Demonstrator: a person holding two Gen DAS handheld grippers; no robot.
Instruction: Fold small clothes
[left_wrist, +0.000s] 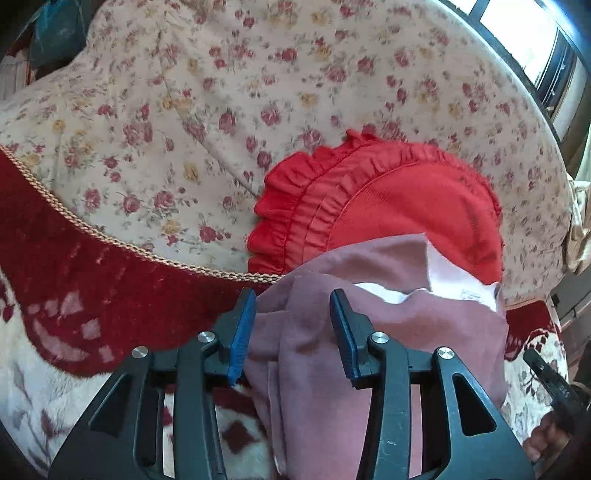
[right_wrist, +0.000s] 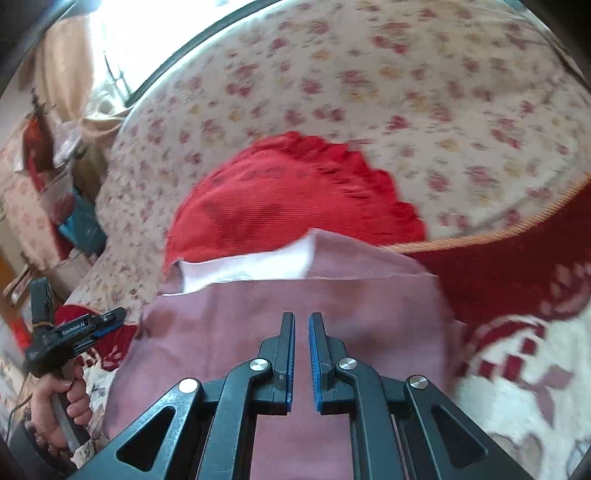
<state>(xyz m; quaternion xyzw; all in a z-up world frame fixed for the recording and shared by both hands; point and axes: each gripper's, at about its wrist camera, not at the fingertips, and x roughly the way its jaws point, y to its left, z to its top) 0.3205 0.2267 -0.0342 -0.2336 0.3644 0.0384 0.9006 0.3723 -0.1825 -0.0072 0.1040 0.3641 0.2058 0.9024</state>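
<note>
The mauve garment (left_wrist: 369, 325) lies in front of the red cushion (left_wrist: 406, 206), its far edge lapping the cushion's near side, a white lining (left_wrist: 454, 277) showing at a turned-back fold. It sits bunched directly under the left gripper (left_wrist: 293, 325), whose blue-padded jaws stand wide apart with cloth between them but not pinched. The fabric is soft, matte and creased; the cushion is ribbed, with a gathered frill along its rim (blurred in the right wrist view). Behind the cushion spreads a rose-print cover (left_wrist: 221, 92), edged by gold cord against a plush red-and-white blanket (left_wrist: 74, 295). The right gripper (right_wrist: 302, 321) hovers over the garment's flat middle, jaws nearly closed, a slim gap between them, holding nothing.
</note>
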